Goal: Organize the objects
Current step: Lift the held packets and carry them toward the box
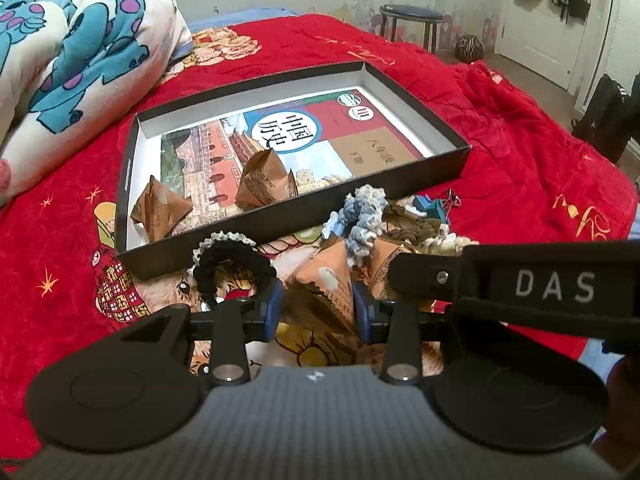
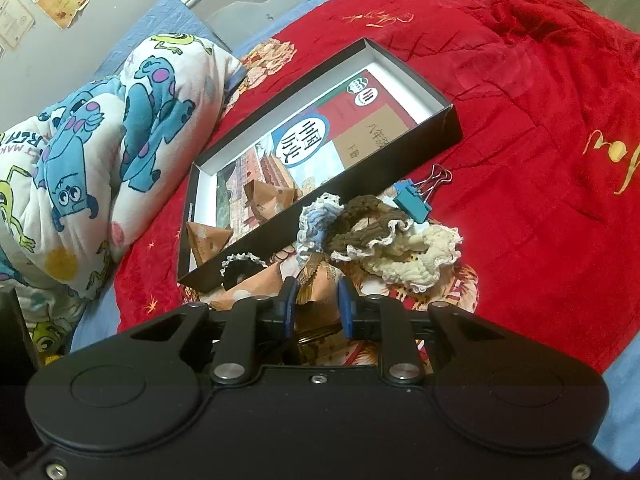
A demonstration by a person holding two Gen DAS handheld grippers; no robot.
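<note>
A black box (image 1: pixel 132 152) lies on the red blanket with a printed book inside and folded brown paper packets (image 1: pixel 160 208) on the book. In front of it sits a heap: a black scrunchie (image 1: pixel 224 268), a blue-white scrunchie (image 2: pixel 316 220), a brown scrunchie (image 2: pixel 360 216), a cream scrunchie (image 2: pixel 416 256) and a blue binder clip (image 2: pixel 412 202). My left gripper (image 1: pixel 317 312) is shut on a brown packet (image 1: pixel 324 292), its blue pads on both sides of it. My right gripper (image 2: pixel 318 308) pinches another brown packet (image 2: pixel 316 296) at the heap's near edge; its black finger (image 1: pixel 420 276) reaches in from the right in the left wrist view.
A quilt (image 1: pixel 80 60) printed with blue cartoon monsters is bunched at the left, beside the box. The red blanket (image 2: pixel 540 120) spreads wide to the right. A round stool (image 1: pixel 412 16) stands beyond the bed, near a white door (image 1: pixel 540 20).
</note>
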